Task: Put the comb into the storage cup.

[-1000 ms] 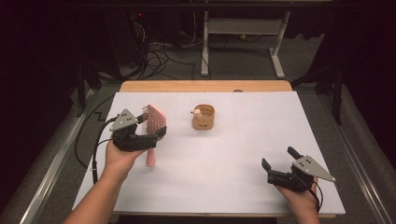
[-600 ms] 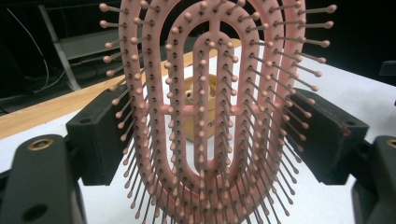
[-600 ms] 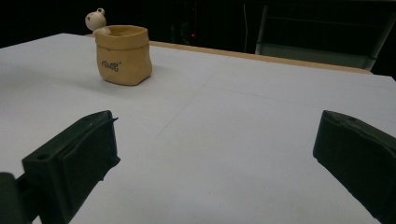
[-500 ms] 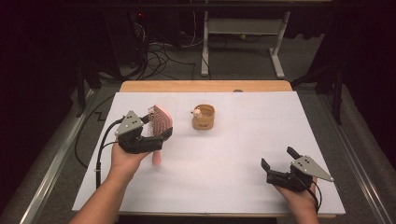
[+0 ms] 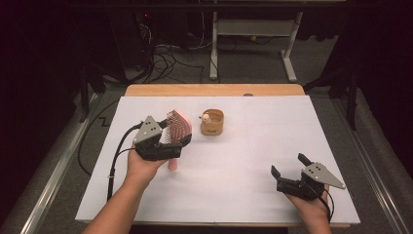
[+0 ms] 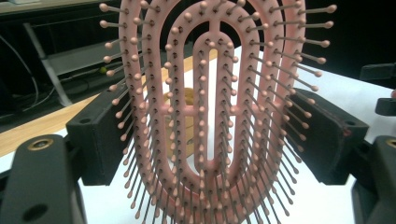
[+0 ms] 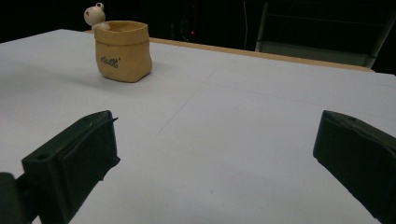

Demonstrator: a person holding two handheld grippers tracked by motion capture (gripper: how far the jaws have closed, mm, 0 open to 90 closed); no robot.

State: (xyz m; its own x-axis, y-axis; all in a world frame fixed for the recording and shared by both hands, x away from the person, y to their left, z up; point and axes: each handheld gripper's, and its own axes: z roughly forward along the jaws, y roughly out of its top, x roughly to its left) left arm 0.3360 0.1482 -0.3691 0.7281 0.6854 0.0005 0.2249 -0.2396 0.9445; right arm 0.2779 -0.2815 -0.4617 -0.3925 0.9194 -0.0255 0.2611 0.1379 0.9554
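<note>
A pink hairbrush [image 5: 179,124] stands upright over the left part of the white table [image 5: 243,161], bristle head up and handle hanging down. My left gripper [image 5: 176,132] is shut on the brush head. In the left gripper view the two black pads press the sides of the hairbrush [image 6: 205,184], and my left gripper [image 6: 212,126] faces its bristles. A small tan pot [image 5: 213,122] with a little bear figure on its rim sits just right of the brush. My right gripper [image 5: 289,165] rests near the front right, open with nothing in it; the right gripper [image 7: 215,154] points toward the tan pot [image 7: 122,51].
A strip of bare wood [image 5: 214,90] runs along the table's far edge. Beyond it are a metal stand [image 5: 253,39] and cables on the dark floor. White tabletop stretches between the pot and my right gripper.
My left hand has carried the hairbrush to the right, closer to the tan pot. The right hand has stayed where it was.
</note>
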